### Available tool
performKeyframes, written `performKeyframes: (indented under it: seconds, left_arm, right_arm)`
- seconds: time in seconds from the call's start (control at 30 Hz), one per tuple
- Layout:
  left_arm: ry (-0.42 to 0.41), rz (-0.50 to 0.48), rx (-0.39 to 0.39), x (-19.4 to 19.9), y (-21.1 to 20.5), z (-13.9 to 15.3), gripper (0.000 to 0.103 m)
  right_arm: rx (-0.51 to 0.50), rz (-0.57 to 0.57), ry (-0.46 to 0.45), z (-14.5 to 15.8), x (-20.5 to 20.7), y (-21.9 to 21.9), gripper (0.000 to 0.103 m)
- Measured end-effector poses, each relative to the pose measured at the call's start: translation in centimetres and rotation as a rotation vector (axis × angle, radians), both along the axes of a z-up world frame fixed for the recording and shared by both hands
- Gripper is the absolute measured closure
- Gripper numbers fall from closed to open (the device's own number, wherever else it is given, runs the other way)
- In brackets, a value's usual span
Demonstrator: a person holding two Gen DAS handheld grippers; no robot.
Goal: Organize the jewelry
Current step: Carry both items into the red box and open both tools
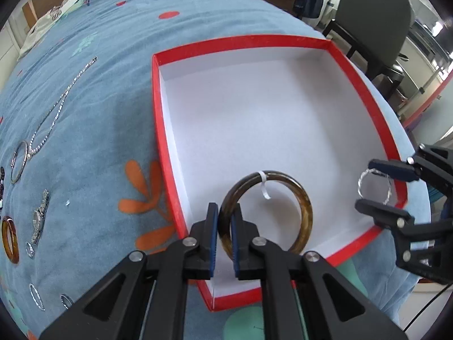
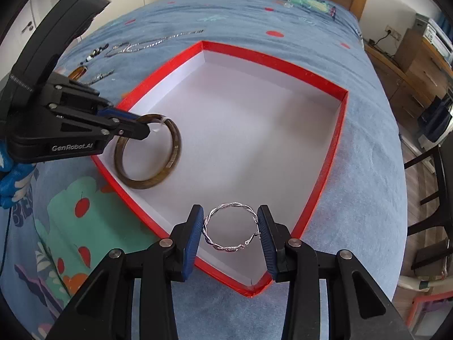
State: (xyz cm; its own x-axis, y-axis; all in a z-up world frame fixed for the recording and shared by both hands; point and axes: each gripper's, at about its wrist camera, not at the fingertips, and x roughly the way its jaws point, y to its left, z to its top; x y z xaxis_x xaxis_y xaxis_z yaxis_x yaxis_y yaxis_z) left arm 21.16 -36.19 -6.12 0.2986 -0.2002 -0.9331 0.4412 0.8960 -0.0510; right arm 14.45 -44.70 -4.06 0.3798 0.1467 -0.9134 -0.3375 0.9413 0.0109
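My left gripper point(image 1: 225, 235) is clenched on the brown bangle point(image 1: 304, 215): its band sits between my two fingers point(image 1: 211, 226), and the rest of the ring hangs in front of them, inside the red box point(image 1: 162, 130), over the white bottom near the wall closest to me. A small white tag point(image 1: 264, 188) is tied at the top of the bangle. My right gripper point(image 2: 230, 228) grasps the twisted silver bracelet point(image 2: 223, 248) across its width, one finger on each side, above the near corner of the same box. To the left of my left fingers, on the blue bed cover point(image 1: 93, 107), lie a silver chain point(image 1: 61, 100), an orange bangle point(image 1: 10, 239) and some small rings point(image 1: 36, 296).
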Motion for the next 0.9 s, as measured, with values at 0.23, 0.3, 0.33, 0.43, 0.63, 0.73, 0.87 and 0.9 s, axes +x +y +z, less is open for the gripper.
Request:
performKeyframes:
  seconds: [0.23, 0.3, 0.33, 0.43, 0.63, 0.73, 0.87, 0.9]
  left_arm:
    - [0.006, 0.012, 0.002, 0.3, 0.0, -0.3, 0.093]
    - [0.009, 0.015, 0.003, 0.4, -0.1, -0.3, 0.093]
    - [0.014, 0.021, 0.001, 0.5, 0.0, -0.3, 0.093]
    - [0.017, 0.018, 0.006, 0.6, -0.2, -0.2, 0.093]
    - [0.019, 0.015, 0.013, 0.7, -0.2, -0.2, 0.093]
    - [0.024, 0.013, 0.002, 0.7, 0.0, -0.1, 0.093]
    - [0.015, 0.010, -0.022, 0.4, 0.4, 0.0, 0.093]
    - [0.015, 0.013, -0.032, 0.3, 0.6, 0.0, 0.091]
  right_arm:
    - [-0.028, 0.055, 0.082, -0.4, 0.3, 0.2, 0.065]
    - [-0.043, 0.064, 0.095, -0.5, 0.6, 0.3, 0.064]
    - [-0.050, 0.068, 0.104, -0.5, 0.7, 0.3, 0.064]
    - [-0.067, 0.075, 0.129, -0.7, 0.9, 0.4, 0.064]
    - [-0.100, 0.090, 0.196, -0.9, 1.5, 0.6, 0.064]
    - [-0.107, 0.086, 0.207, -0.8, 1.5, 0.6, 0.064]
    - [-0.120, 0.073, 0.199, -0.1, 1.5, 1.2, 0.063]
    - [-0.119, 0.069, 0.198, 0.0, 1.4, 1.2, 0.063]
